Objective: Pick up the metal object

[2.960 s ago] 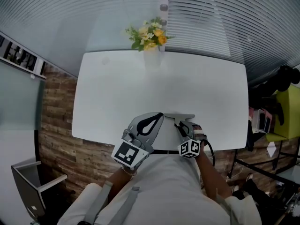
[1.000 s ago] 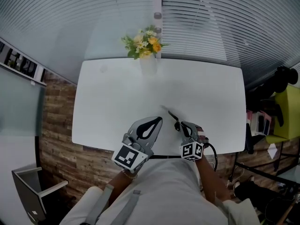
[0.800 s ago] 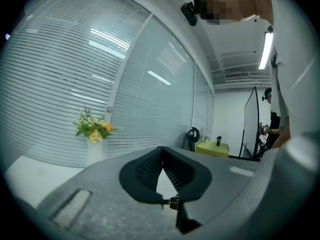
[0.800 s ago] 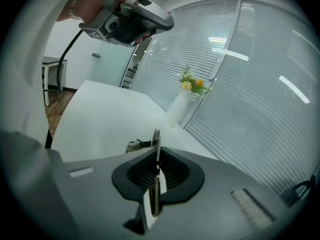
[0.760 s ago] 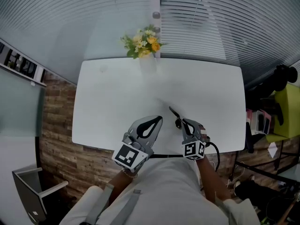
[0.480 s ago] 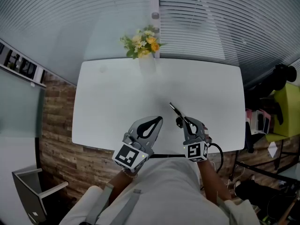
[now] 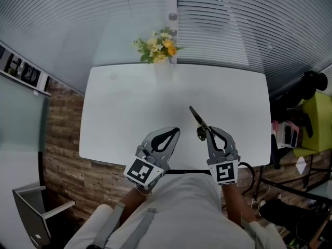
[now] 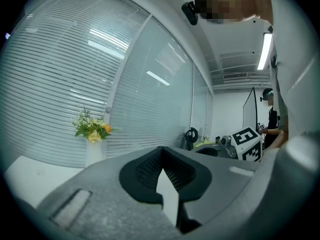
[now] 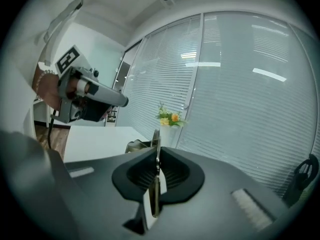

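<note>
above table [image 7: 129, 102], metal object [image 7: 197, 118] pinched between jaws.

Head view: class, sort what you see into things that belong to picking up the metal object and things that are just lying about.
Belongs to the job:
- metal object
- right hand-held gripper, shut on it

Just there:
- left hand-held gripper, shut, holding nothing
- flowers at the far edge of the table
- window blinds

We see a white counter [image 7: 129, 97], yellow-orange flowers [image 7: 158, 41], a dark metal object [image 7: 196, 116], and a grey left gripper [image 7: 175, 132] and right gripper [image 7: 208, 132] with black-and-white marker cubes [image 7: 143, 171].
</note>
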A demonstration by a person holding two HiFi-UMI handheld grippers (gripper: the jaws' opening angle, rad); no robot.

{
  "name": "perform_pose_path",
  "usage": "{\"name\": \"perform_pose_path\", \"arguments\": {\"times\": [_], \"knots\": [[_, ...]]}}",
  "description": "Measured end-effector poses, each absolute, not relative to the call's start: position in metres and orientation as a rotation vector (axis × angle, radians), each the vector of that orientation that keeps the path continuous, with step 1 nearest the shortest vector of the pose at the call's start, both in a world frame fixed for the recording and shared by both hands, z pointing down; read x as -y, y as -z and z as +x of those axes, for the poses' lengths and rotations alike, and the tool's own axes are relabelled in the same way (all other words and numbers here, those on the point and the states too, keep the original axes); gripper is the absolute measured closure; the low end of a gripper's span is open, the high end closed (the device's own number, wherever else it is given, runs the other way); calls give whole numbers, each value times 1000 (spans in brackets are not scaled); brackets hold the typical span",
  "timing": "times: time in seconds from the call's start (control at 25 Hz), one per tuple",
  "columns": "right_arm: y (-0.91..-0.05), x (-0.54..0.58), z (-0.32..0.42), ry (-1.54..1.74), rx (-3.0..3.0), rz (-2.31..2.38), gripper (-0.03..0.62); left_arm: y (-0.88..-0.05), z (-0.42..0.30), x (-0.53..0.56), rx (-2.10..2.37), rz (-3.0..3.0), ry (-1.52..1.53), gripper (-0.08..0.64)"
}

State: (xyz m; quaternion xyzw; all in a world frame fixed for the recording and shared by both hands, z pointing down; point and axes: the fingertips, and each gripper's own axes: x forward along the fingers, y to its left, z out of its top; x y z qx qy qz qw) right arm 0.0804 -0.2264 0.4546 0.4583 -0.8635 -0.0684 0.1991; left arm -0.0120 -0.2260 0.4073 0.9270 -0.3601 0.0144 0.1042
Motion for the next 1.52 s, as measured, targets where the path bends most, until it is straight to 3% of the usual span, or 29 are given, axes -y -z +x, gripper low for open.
{"name": "perform_pose_path", "arguments": {"times": [0.48, 1.52], "knots": [[-383, 214, 80, 86, 2581, 1424, 584, -410, -15, 225, 1061, 2734, -40, 557], [-365, 204, 89, 113, 2620, 1445, 584, -406, -17, 227, 1064, 2737, -26, 557]]}}
